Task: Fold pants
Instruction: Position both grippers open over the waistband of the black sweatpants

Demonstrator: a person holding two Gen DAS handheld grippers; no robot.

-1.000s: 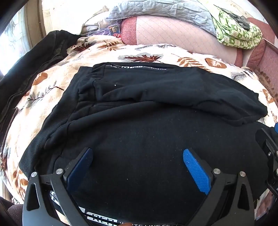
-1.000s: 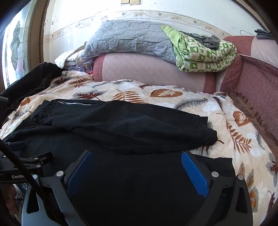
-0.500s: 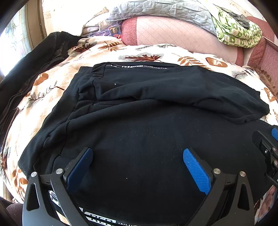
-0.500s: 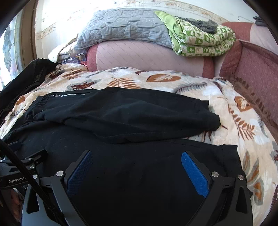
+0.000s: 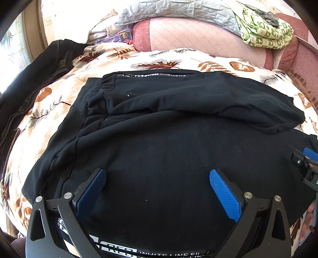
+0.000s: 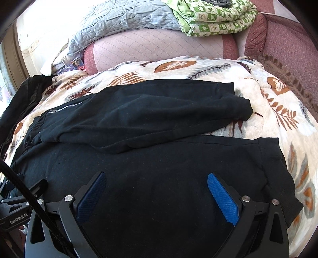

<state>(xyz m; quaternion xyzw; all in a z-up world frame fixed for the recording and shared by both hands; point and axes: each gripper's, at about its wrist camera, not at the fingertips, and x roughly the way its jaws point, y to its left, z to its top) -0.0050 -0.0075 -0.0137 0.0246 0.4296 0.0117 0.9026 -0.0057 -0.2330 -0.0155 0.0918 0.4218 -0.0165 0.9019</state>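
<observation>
Nearest the left wrist camera, the left gripper (image 5: 158,185) hovers with its two blue-padded fingers (image 5: 223,195) spread wide apart over black cloth, gripping nothing. The right gripper (image 6: 157,188) is the same: two blue pads (image 6: 222,198) held apart above the cloth, nothing between them. In the right wrist view, part of the left tool's black frame at the left edge bears the writing "GenRobot.AI".

One pair of black pants (image 5: 169,148) lies spread across the leaf-print blanket (image 5: 47,111), under both grippers. Its two legs run to the right; the far leg (image 6: 149,113) is laid partly over the near one (image 6: 178,168). White lettering "WHITE LINE FILO" shows twice in the left view: once at the near bottom edge beneath the left gripper, once on the far edge of the pants.

To the left, one black jacket (image 5: 33,79) lies on the blanket. Beyond the blanket stands a pink quilted backrest (image 6: 155,49), topped by one grey quilt (image 6: 123,21) and one folded green patterned blanket (image 6: 214,17)
</observation>
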